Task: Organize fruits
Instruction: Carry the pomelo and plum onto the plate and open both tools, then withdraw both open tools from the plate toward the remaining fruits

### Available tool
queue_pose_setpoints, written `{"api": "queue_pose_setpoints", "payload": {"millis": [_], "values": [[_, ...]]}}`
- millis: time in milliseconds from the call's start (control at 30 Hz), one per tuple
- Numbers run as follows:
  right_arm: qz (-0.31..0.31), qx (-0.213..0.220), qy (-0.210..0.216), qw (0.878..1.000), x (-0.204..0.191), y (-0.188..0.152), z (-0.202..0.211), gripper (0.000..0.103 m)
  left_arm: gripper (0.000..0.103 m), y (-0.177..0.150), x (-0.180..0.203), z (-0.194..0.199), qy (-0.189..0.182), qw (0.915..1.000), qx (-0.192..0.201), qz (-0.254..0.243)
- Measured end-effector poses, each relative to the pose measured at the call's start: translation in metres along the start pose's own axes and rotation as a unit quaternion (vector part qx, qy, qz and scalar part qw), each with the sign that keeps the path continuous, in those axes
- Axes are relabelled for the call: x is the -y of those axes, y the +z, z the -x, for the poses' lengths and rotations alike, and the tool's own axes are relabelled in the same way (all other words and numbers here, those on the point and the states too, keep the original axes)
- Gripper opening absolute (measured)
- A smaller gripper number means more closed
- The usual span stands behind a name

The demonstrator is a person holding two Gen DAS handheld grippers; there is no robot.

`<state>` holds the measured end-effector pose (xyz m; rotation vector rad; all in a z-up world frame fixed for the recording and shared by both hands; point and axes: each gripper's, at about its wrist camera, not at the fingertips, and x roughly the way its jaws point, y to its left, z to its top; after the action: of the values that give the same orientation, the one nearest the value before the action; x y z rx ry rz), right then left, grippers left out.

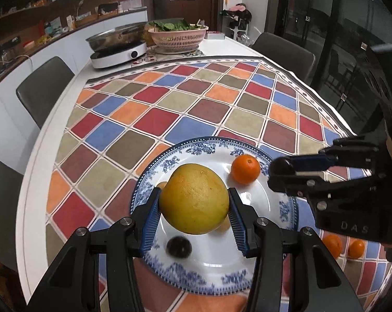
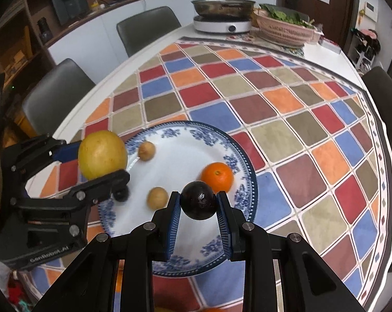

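My left gripper (image 1: pixel 194 208) is shut on a big yellow grapefruit (image 1: pixel 194 199) and holds it above the blue-and-white plate (image 1: pixel 248 273). The grapefruit (image 2: pixel 102 154) also shows at the plate's left rim in the right wrist view. My right gripper (image 2: pixel 198 204) is shut on a dark round fruit (image 2: pixel 199 200) over the plate's (image 2: pixel 175 161) near right part. On the plate lie an orange (image 2: pixel 218 176), two small tan fruits (image 2: pixel 146 150) (image 2: pixel 157 197) and another dark fruit (image 1: pixel 178 246).
Two oranges (image 1: pixel 332 245) (image 1: pixel 356 248) lie on the checkered tablecloth (image 1: pixel 169 109) to the right of the plate. At the far end stand a hotpot cooker (image 1: pixel 119 52) and a pink basket of greens (image 1: pixel 179 35). Chairs (image 1: pixel 43 88) surround the table.
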<state>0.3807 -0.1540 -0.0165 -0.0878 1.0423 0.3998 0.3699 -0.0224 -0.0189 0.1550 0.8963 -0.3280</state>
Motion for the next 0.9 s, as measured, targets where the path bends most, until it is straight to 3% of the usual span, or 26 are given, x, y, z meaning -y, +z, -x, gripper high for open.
{"api": "queue_pose_setpoints", "payload": {"millis": [533, 633, 900], "values": [[-0.021, -0.030, 0.011, 0.999, 0.016, -0.005, -0.033, 0.029, 0.050, 0.014, 0.002, -0.053, -0.013, 0.9986, -0.052, 0.001], [-0.024, -0.030, 0.015, 0.999, 0.016, -0.006, -0.036, 0.029, 0.064, 0.016, 0.001, -0.048, -0.007, 0.9992, -0.039, 0.003], [-0.030, -0.014, -0.002, 0.999, 0.016, -0.012, -0.022, 0.037, 0.064, 0.012, -0.005, -0.014, 0.035, 0.9993, -0.005, 0.009]]}}
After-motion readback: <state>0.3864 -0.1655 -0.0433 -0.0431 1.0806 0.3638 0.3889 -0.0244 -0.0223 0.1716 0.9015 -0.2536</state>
